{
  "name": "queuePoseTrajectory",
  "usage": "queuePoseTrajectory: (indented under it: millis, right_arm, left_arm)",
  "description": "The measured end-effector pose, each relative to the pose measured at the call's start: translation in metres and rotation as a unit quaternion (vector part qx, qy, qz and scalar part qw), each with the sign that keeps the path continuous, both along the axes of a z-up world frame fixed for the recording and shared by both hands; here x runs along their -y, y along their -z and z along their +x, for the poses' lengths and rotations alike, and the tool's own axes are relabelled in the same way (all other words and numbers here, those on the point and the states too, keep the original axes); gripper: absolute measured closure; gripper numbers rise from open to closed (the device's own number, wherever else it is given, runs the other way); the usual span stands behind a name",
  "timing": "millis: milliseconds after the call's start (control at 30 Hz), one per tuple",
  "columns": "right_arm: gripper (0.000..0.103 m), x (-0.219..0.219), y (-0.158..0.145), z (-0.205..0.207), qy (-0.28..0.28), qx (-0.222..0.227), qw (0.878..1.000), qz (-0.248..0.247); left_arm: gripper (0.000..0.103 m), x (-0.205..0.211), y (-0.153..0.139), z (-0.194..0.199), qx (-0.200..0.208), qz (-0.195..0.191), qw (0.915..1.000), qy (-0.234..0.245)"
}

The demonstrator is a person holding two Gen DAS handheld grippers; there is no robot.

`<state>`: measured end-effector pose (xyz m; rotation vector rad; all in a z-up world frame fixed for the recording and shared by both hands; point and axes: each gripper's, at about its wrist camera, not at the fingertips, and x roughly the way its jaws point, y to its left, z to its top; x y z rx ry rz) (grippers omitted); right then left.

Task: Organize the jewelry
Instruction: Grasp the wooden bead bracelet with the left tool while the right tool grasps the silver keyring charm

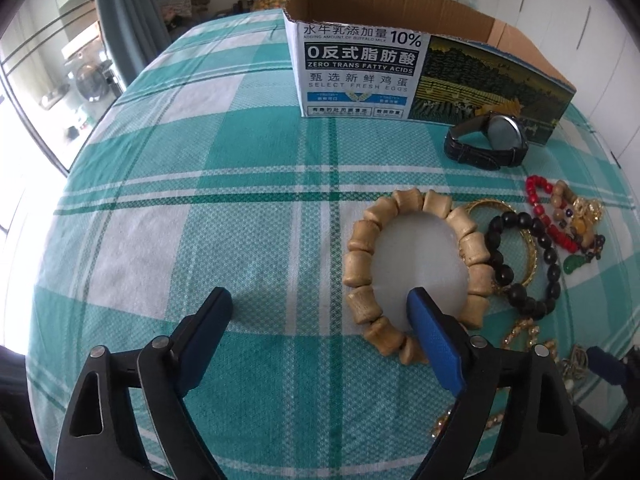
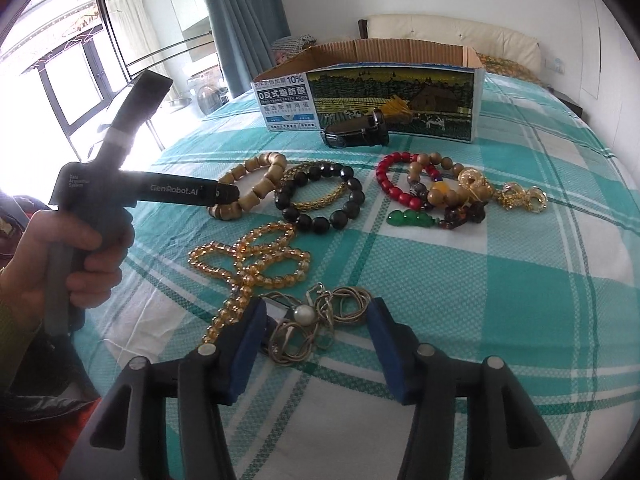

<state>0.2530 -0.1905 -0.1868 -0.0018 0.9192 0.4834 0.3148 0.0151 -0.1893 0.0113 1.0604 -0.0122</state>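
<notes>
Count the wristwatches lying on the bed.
1. The only wristwatch, dark with a black strap, lies on the checked bedsheet directly in front of the cardboard box, behind the bracelets. Others could be hidden inside the box.

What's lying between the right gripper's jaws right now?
In the right wrist view, a tangled silver chain with a pearl lies on the checked bedsheet between the open jaws.

1 watch [image 2: 356,133] — 1 box [image 2: 392,98]
</notes>
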Motion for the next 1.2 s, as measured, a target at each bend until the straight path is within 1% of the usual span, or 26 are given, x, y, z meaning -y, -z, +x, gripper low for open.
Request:
queuePoseTrajectory:
  millis: [67,100,167,200,267,300,333,433,500,533,567,667,733,833,900,967,1033,1100,1133,1167,1200]
  right_arm:
    - [0.047,-0.004,0.0,-0.003,-0.008,-0.004,1.0,0.0]
    - [0.047,-0.006,-0.001,-0.006,-0.01,-0.002,1.0,-0.004]
    - [0.047,-0.009,-0.001,-0.008,-0.011,0.003,1.0,-0.014]
    - [0.047,-0.01,-0.001,-0.009,-0.011,0.005,1.0,-0.017]
    - [0.047,-0.012,-0.002,-0.008,-0.008,0.004,1.0,-0.022]
    - [0.047,-0.013,-0.003,-0.008,-0.006,0.005,1.0,-0.027]
    - [0.046,-0.013,-0.004,-0.009,-0.006,0.008,0.999,-0.03]
    - [0.046,-0.017,-0.003,-0.011,-0.017,0.015,0.998,-0.051]
    - [0.046,-0.012,-0.005,-0.009,-0.008,0.017,0.996,-0.082]
    - [0.046,-0.004,-0.006,-0.008,0.001,0.017,0.996,-0.088]
    - [0.046,0.005,-0.007,-0.007,0.016,0.017,0.995,-0.093]
    - [0.046,0.03,-0.009,-0.007,0.072,0.014,0.989,-0.125]
    - [0.046,0.033,-0.014,-0.013,0.081,0.015,0.99,-0.112]
    - [0.046,0.022,-0.018,-0.021,0.075,0.002,0.996,-0.051]
    - [0.046,0.012,-0.013,-0.021,0.079,-0.007,0.996,-0.032]
    - [0.046,0.0,-0.003,-0.019,0.079,-0.012,0.996,-0.048]
    - [0.045,-0.009,0.0,-0.019,0.083,0.007,0.994,-0.069]
    - [0.045,-0.011,0.001,-0.017,0.089,0.012,0.993,-0.075]
    - [0.047,-0.01,0.0,-0.017,0.09,0.013,0.993,-0.077]
    - [0.058,-0.009,0.0,-0.019,0.092,0.014,0.992,-0.087]
    - [0.06,-0.005,0.0,-0.02,0.091,0.011,0.992,-0.087]
  left_arm:
    - [0.034,0.006,-0.002,-0.005,0.002,-0.001,0.9999,0.015]
    - [0.038,0.009,-0.004,-0.007,0.004,-0.002,0.9997,0.023]
    - [0.055,0.014,-0.008,-0.009,0.009,-0.003,0.9993,0.035]
    - [0.059,0.017,-0.009,-0.011,0.013,-0.002,0.9991,0.041]
    - [0.077,0.024,-0.01,-0.016,0.02,-0.001,0.9985,0.051]
    - [0.08,0.027,-0.01,-0.019,0.021,0.0,0.9983,0.053]
    - [0.086,0.029,-0.012,-0.02,0.022,0.001,0.9982,0.055]
    - [0.086,0.031,-0.011,-0.022,0.024,0.005,0.9981,0.057]
    - [0.087,0.03,-0.012,-0.025,0.022,0.001,0.9981,0.058]
    - [0.088,0.029,-0.013,-0.026,0.02,-0.003,0.9982,0.057]
    - [0.088,0.026,-0.014,-0.018,0.017,-0.005,0.9983,0.055]
    - [0.089,0.017,-0.014,-0.011,0.014,-0.011,0.9985,0.052]
    - [0.089,0.016,-0.014,-0.012,0.015,-0.013,0.9986,0.049]
    - [0.089,0.016,-0.014,-0.011,0.018,-0.014,0.9987,0.046]
    - [0.089,0.015,-0.013,-0.01,0.02,-0.014,0.9986,0.046]
    - [0.089,0.011,-0.011,-0.005,0.022,-0.015,0.9986,0.045]
    - [0.089,0.009,-0.01,-0.006,0.022,-0.017,0.9986,0.044]
    - [0.089,0.009,-0.01,-0.006,0.023,-0.019,0.9987,0.042]
    - [0.089,0.009,-0.01,-0.006,0.023,-0.019,0.9987,0.041]
    - [0.089,0.008,-0.01,-0.006,0.023,-0.02,0.9987,0.04]
    - [0.09,0.007,-0.01,-0.007,0.022,-0.022,0.9988,0.038]
